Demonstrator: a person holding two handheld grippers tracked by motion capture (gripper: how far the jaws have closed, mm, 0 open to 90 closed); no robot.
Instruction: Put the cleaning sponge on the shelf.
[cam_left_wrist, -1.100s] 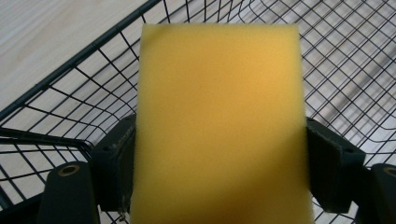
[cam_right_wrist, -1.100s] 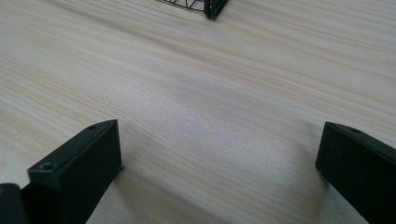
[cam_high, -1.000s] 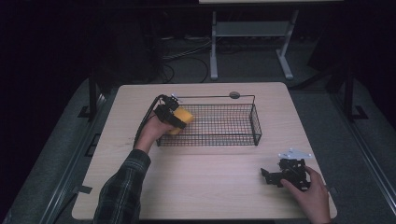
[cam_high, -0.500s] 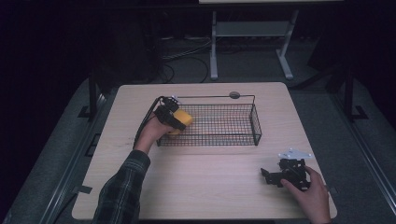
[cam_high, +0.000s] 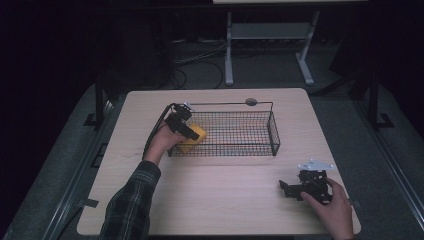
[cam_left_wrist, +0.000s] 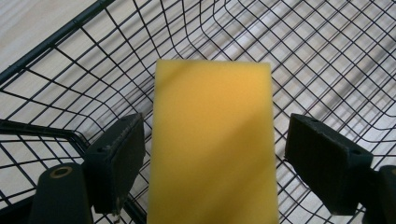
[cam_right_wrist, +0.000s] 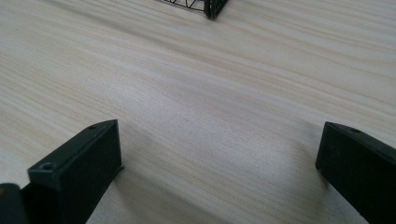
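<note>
Fingers (cam_left_wrist: 119, 158) of the left gripper (cam_left_wrist: 210, 163) stand spread on either side of a yellow sponge (cam_left_wrist: 212, 144); a narrow gap shows between the sponge and each pad, so neither pad presses on it, and the jaws have just been opening a little with the sponge between them. Seen from the high view, the left gripper (cam_high: 182, 127) sits at the left end of a black wire basket (cam_high: 272, 132), over its near-left corner, with the sponge (cam_high: 194, 137) inside the basket against the left wall. From the left gripper view, the sponge lies flat over the mesh floor with its long side running away from the camera, and the basket's rim (cam_left_wrist: 51, 42) crosses the upper left. The basket stands on the far middle of a pale wooden table (cam_high: 225, 195), with a small grey disc (cam_high: 251, 102) just beyond its far rim. At the near right of the table, well apart from the basket, the right gripper (cam_high: 295, 189) rests low in the person's right hand (cam_high: 330, 207). Its fingers (cam_right_wrist: 79, 168) are spread wide over bare wood (cam_right_wrist: 210, 121), with nothing between them, and a corner of the basket (cam_right_wrist: 212, 9) shows at the top of the right gripper view.
</note>
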